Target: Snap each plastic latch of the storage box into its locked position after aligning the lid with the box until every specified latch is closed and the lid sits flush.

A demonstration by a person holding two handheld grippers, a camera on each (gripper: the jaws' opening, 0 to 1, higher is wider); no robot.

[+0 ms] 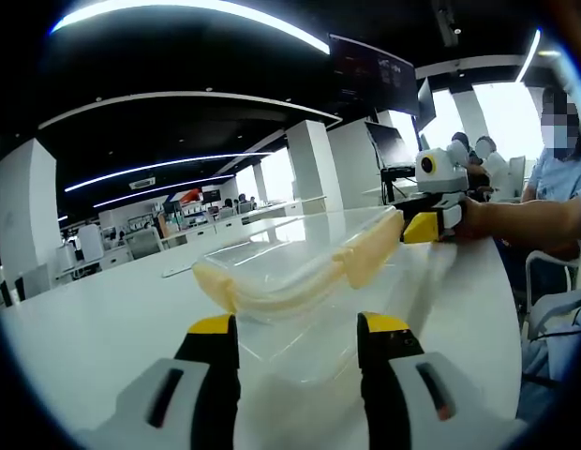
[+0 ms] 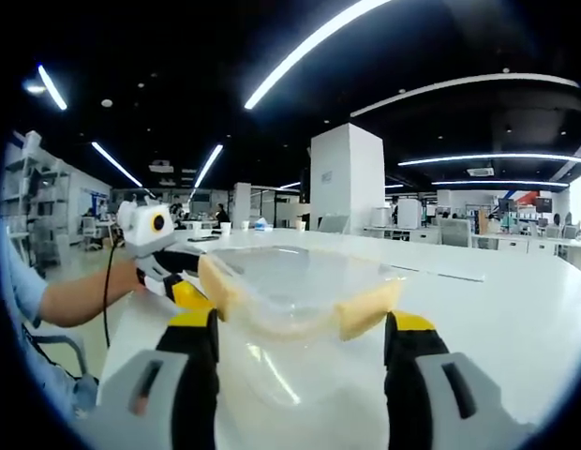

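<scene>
Left gripper view: sat on the white worktop (image 1: 103,319), clear storage box (image 1: 300,281) with lid on, cream latches (image 1: 370,251) at its ends. Left gripper (image 1: 298,333) spread open just before the box; right gripper (image 1: 424,225) at the far latch, can't tell open or closed. Looked like the latching step; next probably needs pressing that latch down till it clicks.
</scene>
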